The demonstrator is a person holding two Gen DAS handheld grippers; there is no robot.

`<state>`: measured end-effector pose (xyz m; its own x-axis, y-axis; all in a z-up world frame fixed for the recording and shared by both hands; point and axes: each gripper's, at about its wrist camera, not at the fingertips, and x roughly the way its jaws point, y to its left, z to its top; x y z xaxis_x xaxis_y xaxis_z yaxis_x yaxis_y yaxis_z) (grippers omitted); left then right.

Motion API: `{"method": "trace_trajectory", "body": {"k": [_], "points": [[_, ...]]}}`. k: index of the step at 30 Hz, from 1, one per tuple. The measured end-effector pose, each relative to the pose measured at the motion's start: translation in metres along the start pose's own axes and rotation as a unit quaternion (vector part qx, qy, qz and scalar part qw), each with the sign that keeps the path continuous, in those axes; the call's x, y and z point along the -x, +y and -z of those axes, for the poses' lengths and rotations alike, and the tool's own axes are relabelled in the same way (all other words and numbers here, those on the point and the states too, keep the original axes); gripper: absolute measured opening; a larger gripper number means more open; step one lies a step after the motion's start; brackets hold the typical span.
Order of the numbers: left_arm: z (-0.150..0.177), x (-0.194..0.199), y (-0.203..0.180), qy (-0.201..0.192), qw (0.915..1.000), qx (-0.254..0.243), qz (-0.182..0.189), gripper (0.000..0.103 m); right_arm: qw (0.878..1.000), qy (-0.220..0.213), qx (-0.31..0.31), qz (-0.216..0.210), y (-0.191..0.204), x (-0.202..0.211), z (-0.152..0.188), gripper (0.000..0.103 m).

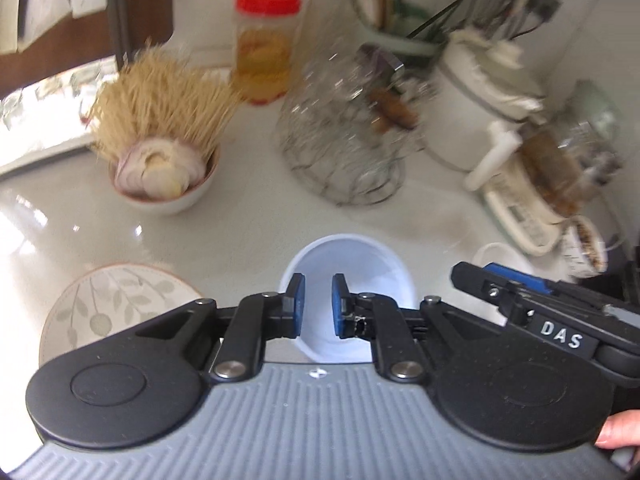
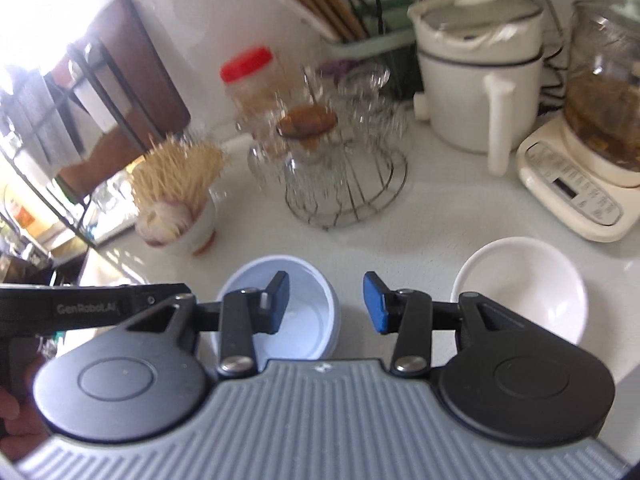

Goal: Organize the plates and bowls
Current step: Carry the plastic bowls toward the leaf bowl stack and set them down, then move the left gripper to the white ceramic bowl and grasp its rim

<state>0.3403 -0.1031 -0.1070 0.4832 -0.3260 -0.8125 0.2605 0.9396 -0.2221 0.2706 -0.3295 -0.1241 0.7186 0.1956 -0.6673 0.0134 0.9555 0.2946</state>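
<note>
A pale blue bowl (image 1: 352,264) sits on the white counter right below my left gripper (image 1: 319,306), which hovers over it open and empty. The same bowl (image 2: 304,316) lies under the left finger of my right gripper (image 2: 327,304), which is open and empty. A white bowl (image 2: 524,280) sits to the right of the blue one; only its rim (image 1: 500,256) shows in the left wrist view. A plate with a leaf pattern (image 1: 116,304) lies at the left. The right gripper's body (image 1: 540,312) crosses the left wrist view's lower right.
A bowl of toothpicks and garlic (image 1: 160,152) stands at the back left, a red-lidded jar (image 1: 266,44) behind it. A wire rack of glasses (image 2: 340,160), a white pot (image 2: 476,80) and a glass kettle on its base (image 2: 592,152) line the back.
</note>
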Motion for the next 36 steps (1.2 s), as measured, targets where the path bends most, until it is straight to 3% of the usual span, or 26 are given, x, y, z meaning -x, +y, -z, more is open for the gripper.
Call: {"method": "trace_trajectory", "body": {"k": [4, 20, 30, 36], "points": [[0.003, 0.032, -0.008, -0.027, 0.9991, -0.021, 0.026, 0.016, 0.999, -0.028, -0.003, 0.014, 0.009, 0.027, 0.004, 0.045], [0.051, 0.101, -0.017, -0.084, 0.9891, -0.087, 0.084, 0.016, 0.993, -0.084, -0.014, 0.081, 0.041, 0.096, 0.047, 0.044], [0.071, 0.11, -0.029, -0.08, 0.9846, -0.108, 0.112, 0.016, 0.988, -0.096, -0.036, 0.12, 0.032, 0.123, 0.07, 0.044], [0.068, 0.093, -0.042, -0.065, 0.9845, -0.111, 0.119, 0.016, 0.985, -0.097, -0.052, 0.133, 0.014, 0.121, 0.067, 0.044]]}}
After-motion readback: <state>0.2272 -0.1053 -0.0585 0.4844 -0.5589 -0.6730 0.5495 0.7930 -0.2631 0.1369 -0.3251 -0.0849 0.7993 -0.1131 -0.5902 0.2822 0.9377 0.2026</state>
